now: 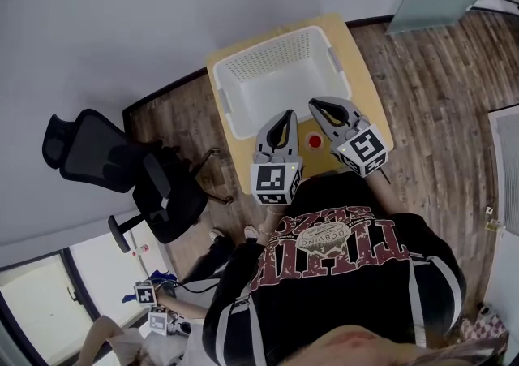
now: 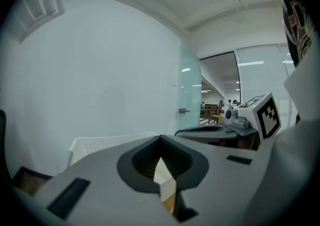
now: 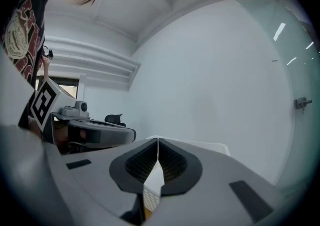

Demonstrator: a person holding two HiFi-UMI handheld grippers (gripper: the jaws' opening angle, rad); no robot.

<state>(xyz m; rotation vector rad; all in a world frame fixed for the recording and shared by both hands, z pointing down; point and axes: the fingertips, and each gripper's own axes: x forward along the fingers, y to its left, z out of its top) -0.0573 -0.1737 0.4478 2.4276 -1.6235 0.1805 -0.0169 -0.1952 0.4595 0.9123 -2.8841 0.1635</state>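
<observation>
Basket (image 1: 272,58) sits open-side up on the table (image 1: 362,72), likely so it can be reached from above; left claw (image 1: 285,114) and right claw (image 1: 313,102), both closed on nothing, hover at its 6 o'clock wall; a red disc (image 1: 315,142) lies between them.

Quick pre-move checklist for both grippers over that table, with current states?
1. Left gripper empty: ok, jaws together on nothing.
2. Right gripper empty: ok, jaws together on nothing.
3. Jaws opened for a grasp: not ok, both shut.
4. Red round object unobstructed: ok, it lies on the table, seen between the two grippers.
5. White basket empty: ok, nothing shows inside.
6. Gripper height above the table: cannot tell.
</observation>
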